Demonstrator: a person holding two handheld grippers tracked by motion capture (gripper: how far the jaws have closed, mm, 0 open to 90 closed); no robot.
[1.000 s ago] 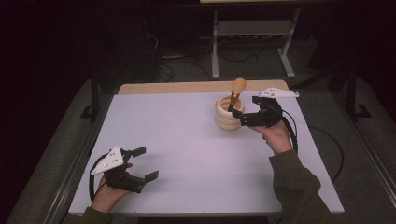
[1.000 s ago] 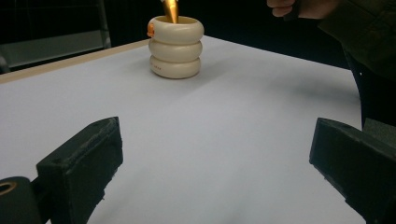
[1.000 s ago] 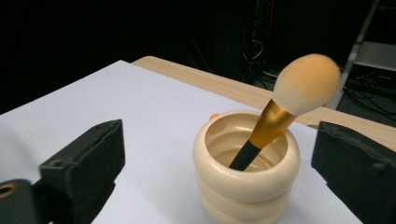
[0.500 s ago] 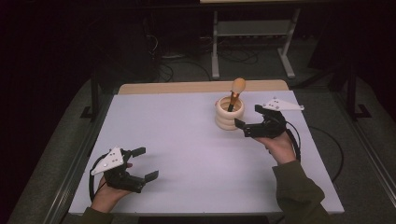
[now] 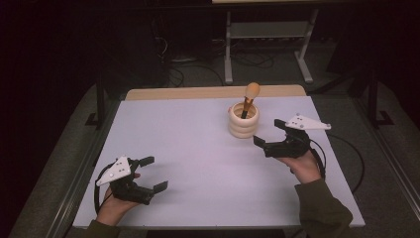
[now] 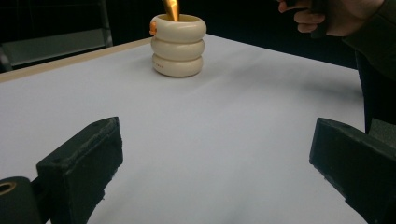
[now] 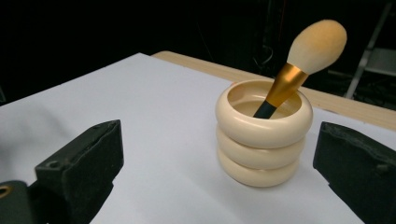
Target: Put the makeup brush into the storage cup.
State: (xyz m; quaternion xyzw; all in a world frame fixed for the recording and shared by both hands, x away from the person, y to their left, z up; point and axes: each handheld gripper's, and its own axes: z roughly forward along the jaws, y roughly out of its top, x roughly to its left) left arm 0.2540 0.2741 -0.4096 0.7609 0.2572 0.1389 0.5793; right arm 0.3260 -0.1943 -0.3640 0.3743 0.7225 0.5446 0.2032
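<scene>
The white surface (image 5: 198,148) carries one thing, a cream ribbed cup (image 5: 243,120) standing upright at the far right. Inside it a makeup brush (image 5: 249,98) leans, fluffy head up. The right gripper (image 5: 270,136) is just beside the cup, on its near right, with jaws wide apart and holding nothing. The left gripper (image 5: 152,173) rests at the near left, also wide open. I judge the brush is well placed; to finish cleanly, draw the right gripper away low and straight, without touching the cup.
</scene>
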